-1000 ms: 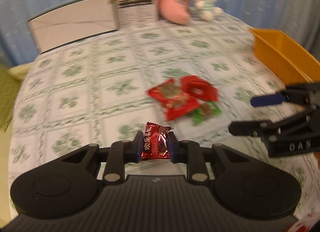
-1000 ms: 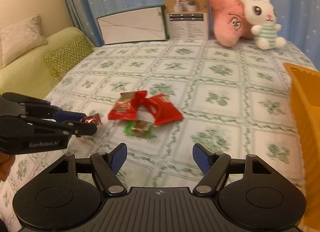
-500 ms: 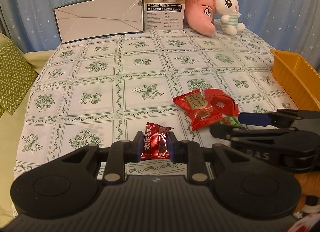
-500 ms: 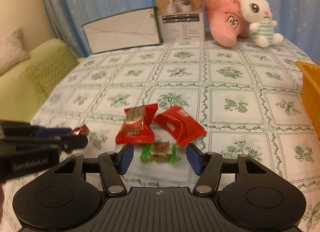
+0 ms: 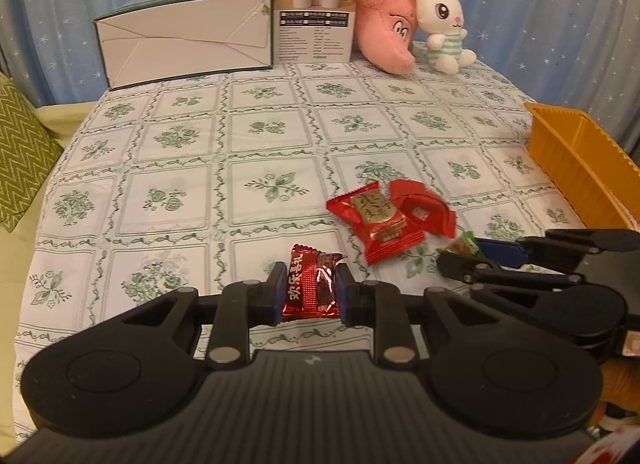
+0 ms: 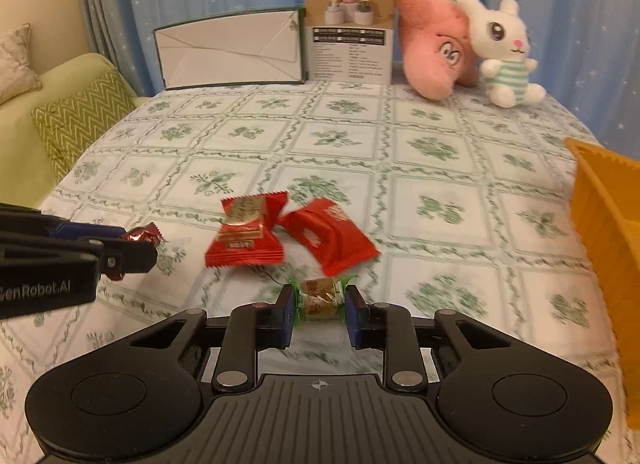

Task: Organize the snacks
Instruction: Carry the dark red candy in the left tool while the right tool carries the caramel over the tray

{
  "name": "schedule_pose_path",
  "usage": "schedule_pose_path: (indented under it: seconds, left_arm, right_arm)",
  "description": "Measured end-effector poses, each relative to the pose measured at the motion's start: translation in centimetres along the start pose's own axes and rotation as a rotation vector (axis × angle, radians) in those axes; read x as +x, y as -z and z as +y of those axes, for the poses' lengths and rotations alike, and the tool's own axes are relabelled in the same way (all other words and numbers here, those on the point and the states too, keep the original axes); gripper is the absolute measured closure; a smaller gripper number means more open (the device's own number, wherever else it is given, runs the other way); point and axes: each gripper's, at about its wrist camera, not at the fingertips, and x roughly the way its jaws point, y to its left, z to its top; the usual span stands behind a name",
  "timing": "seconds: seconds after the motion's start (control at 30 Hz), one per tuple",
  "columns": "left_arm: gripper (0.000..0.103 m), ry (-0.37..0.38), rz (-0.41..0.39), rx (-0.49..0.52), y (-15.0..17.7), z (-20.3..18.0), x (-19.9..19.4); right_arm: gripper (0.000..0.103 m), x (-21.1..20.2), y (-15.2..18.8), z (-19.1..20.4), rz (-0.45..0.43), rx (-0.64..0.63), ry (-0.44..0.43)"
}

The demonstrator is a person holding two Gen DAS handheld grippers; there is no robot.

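My left gripper (image 5: 309,270) is shut on a dark red foil candy (image 5: 310,296), held just above the flowered tablecloth (image 5: 180,192). My right gripper (image 6: 320,293) has its jaws closing on a small green-wrapped candy (image 6: 320,301); both pads touch the twisted wrapper ends. Just beyond that candy lie two red snack packets (image 6: 244,230) (image 6: 328,236), side by side on the cloth. In the left wrist view the right gripper (image 5: 460,253) comes in from the right, beside the red packets (image 5: 378,220). An orange bin (image 6: 600,204) stands at the right edge.
Along the back of the table stand a white folded box (image 5: 184,40), a brown product box (image 5: 314,12), a pink plush (image 5: 384,36) and a white bunny (image 5: 444,24). A green zigzag cushion (image 6: 80,120) lies on a sofa off the table's left edge.
My right gripper moved forward over the green candy and its jaws narrowed from wide apart to touching it. The left gripper kept its hold on the dark red candy.
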Motion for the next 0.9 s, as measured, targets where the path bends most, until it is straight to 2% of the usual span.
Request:
schedule_pose_path:
  seconds: [0.47, 0.9]
  left_arm:
    - [0.08, 0.07, -0.042, 0.018, 0.0, -3.1, -2.4]
    - [0.08, 0.067, -0.086, -0.046, 0.8, -8.6, -8.8]
  right_arm:
    - [0.077, -7.8, 3.6, -4.3, 0.014, 0.142, 0.037]
    - [0.077, -15.0, 3.4, -5.6, -0.056, 0.186, 0.024]
